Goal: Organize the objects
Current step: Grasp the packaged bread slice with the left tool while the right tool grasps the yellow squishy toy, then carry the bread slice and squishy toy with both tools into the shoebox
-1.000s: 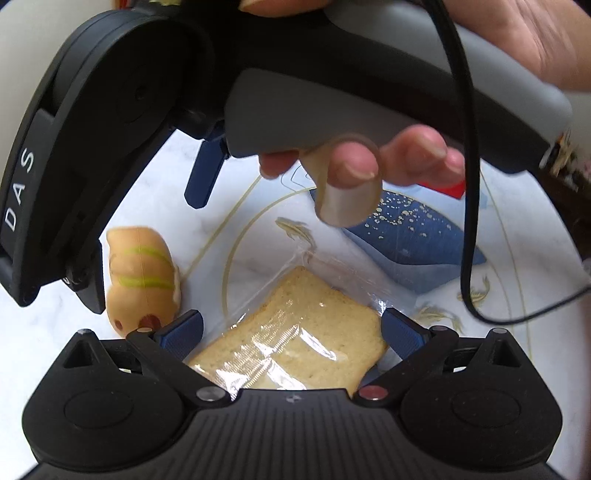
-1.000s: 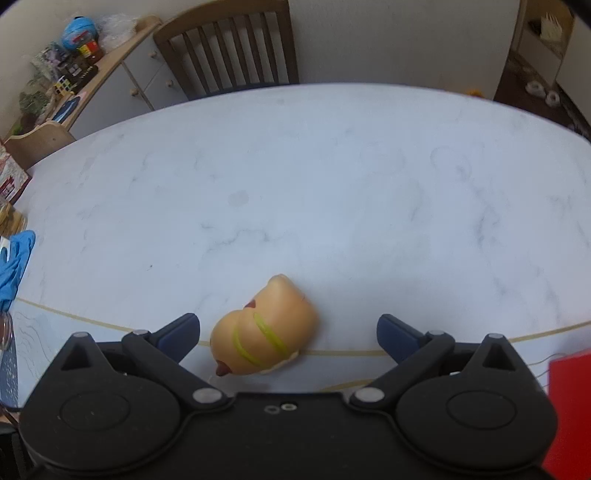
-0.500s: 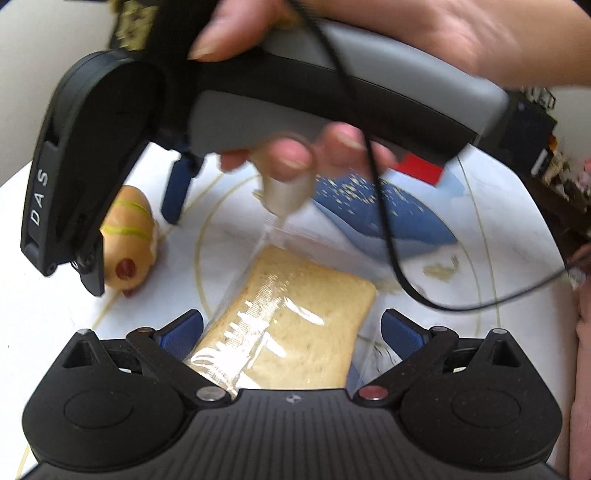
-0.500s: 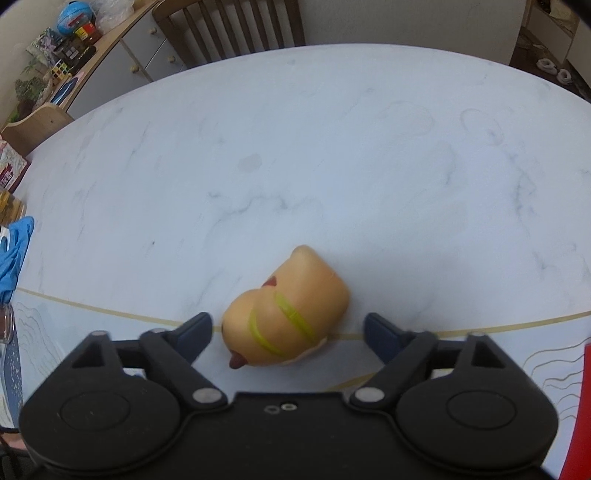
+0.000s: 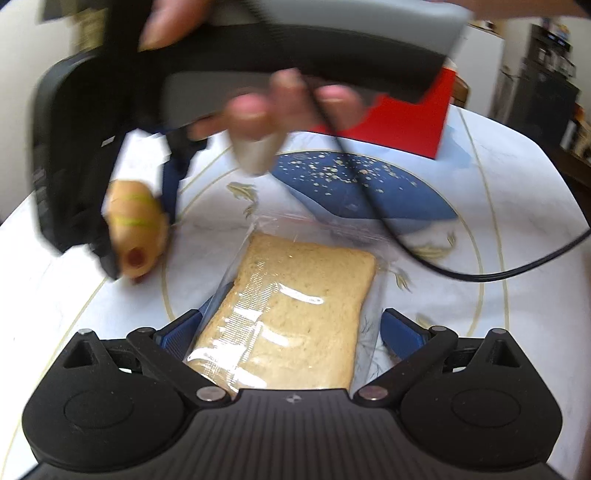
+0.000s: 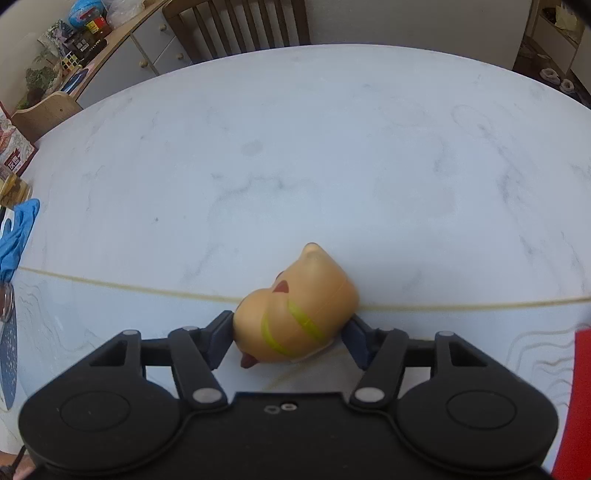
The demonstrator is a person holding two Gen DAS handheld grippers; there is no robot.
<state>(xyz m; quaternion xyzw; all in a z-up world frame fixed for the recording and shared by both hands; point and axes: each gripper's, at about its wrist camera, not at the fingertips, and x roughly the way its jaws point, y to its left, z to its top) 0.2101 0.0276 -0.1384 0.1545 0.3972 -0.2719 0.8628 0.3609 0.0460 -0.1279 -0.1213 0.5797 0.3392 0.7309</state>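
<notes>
You work on a white marbled table [image 6: 332, 155] with thin gold lines running across it; a wooden chair [image 6: 236, 22] stands at its far edge, and a sideboard [image 6: 110, 55] crowded with small things runs along the wall at the far left. A blue glove [image 6: 16, 236] lies at the table's left edge.

Your right gripper [image 6: 290, 338] has just been closing, and its blue pads now press on both sides of the toy hot dog [image 6: 295, 317], which lies on the table right on a gold line, its red sausage tip poking toward the camera. From the left wrist view the same hot dog [image 5: 136, 229] shows between those fingers, with your right hand [image 5: 280, 107] wrapped around the handle above.

Your left gripper [image 5: 291, 332] has its fingers wide apart, one on either side of the bagged slice of bread [image 5: 291, 317]; the pads are not pressing on the bread, though the clear bag overlaps the left pad. Beyond the bread the mat shows a dark blue patch with gold flecks [image 5: 354, 188], and a red box [image 5: 406, 122] stands further off. A black cable [image 5: 406, 243] hangs across the view over the bag's far right corner.
</notes>
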